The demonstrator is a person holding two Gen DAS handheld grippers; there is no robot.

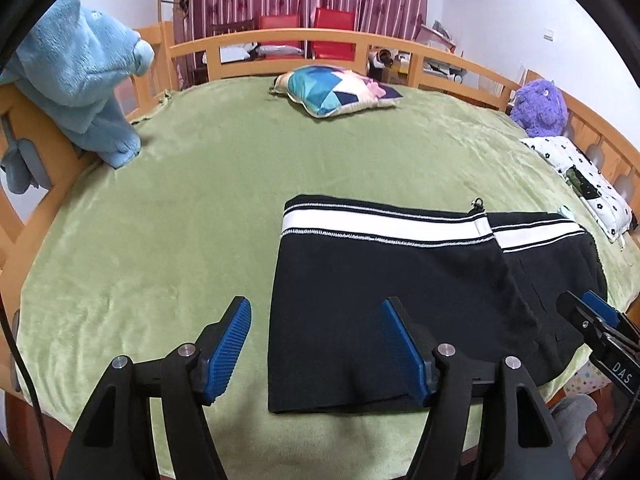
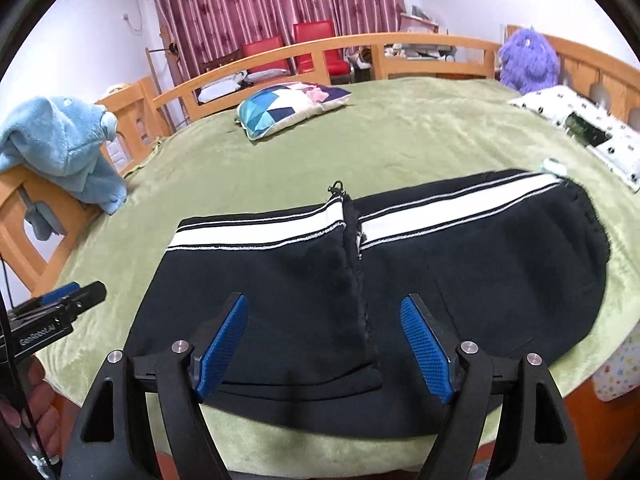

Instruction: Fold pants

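Observation:
Black pants (image 1: 380,300) with a white side stripe lie folded on the green bed cover, near its front edge; they also show in the right wrist view (image 2: 440,280). One layer is folded over the left part, with its edge running down the middle. My left gripper (image 1: 316,344) is open and empty, held above the pants' left edge. My right gripper (image 2: 324,344) is open and empty above the folded edge. Each gripper shows in the other's view, the right one (image 1: 588,316) at the pants' right side and the left one (image 2: 76,296) at their left.
The green bed cover (image 1: 160,240) has a wooden rail around it. A blue plush toy (image 1: 80,76) hangs on the left rail. A patchwork cushion (image 1: 332,92) lies at the far side. A purple plush (image 1: 540,108) and a flowered pillow (image 1: 580,176) lie at the right.

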